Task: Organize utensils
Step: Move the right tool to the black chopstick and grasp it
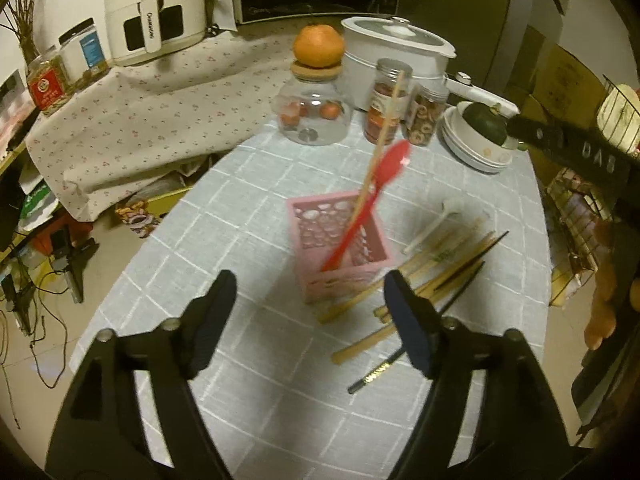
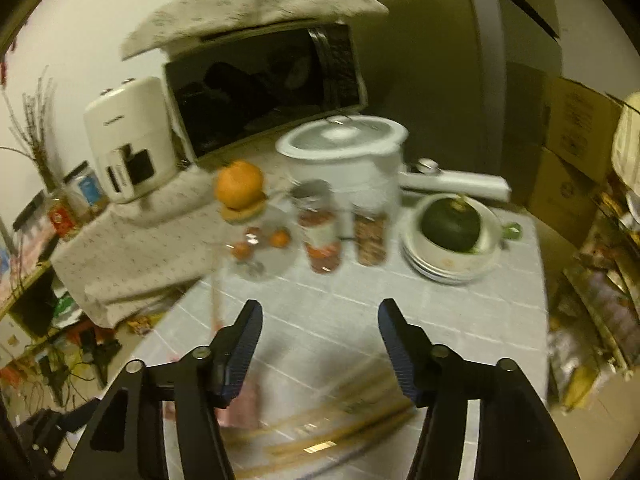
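We are viewing a pink basket (image 1: 340, 254) that is standing near the middle of the checked tablecloth (image 1: 224, 216), and it is holding a red spoon (image 1: 370, 200) and a wooden chopstick (image 1: 382, 136), both leaning up and to the right out of its opening. Just beside the basket on its right, loose chopsticks (image 1: 436, 276) are lying on the cloth in a fanned heap, some pale wood and some dark, and a white spoon (image 1: 430, 226) is resting at the far edge of that heap. Our left gripper (image 1: 308, 292) is hovering in front of the basket with its jaws spread apart and nothing between them. Our right gripper (image 2: 320, 328) is hanging over the cloth with its jaws likewise released and empty; in its view the basket (image 2: 240, 408) and the chopsticks (image 2: 340, 412) are showing only as blurred shapes below the fingers. Beyond the basket, a glass jar (image 1: 314, 114) with an orange (image 1: 319, 45) on its lid is standing next to two snack jars (image 1: 404, 104), and a white pot (image 1: 394, 58) and a stack of dishes (image 1: 474, 140) are sitting behind them.
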`<state>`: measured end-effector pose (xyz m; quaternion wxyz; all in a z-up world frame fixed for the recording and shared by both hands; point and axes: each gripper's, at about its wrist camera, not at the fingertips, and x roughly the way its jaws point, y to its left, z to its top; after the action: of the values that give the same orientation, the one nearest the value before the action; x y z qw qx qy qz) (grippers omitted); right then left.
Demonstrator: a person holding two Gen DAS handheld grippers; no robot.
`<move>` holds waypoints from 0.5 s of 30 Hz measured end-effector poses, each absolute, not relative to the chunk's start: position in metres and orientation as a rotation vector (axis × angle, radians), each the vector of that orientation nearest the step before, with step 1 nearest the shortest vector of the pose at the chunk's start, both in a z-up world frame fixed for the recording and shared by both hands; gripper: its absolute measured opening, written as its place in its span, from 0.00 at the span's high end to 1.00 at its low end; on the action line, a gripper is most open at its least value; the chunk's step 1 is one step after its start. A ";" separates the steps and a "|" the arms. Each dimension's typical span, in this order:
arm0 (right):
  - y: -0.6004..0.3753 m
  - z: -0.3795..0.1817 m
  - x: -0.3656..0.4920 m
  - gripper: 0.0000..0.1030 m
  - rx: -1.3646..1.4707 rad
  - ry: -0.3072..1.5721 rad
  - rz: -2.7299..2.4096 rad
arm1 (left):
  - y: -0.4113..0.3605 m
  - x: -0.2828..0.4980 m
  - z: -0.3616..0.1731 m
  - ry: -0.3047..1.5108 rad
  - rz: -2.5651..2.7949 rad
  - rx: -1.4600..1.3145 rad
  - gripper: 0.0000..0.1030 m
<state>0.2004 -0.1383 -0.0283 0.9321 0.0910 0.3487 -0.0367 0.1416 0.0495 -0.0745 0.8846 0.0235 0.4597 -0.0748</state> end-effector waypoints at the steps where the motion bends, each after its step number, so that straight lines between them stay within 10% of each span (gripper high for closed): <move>1: -0.146 -0.034 0.199 0.37 0.191 0.737 -0.086 | 0.047 0.141 -0.075 0.963 -0.168 0.049 0.23; 15: -0.186 -0.151 0.205 0.35 0.211 1.260 -0.123 | 0.032 0.141 -0.099 1.061 -0.175 0.092 0.22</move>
<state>0.2047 -0.1860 -0.1515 0.8010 0.0982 0.5878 -0.0574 0.1409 0.0324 -0.0990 0.8580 0.0437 0.5050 -0.0832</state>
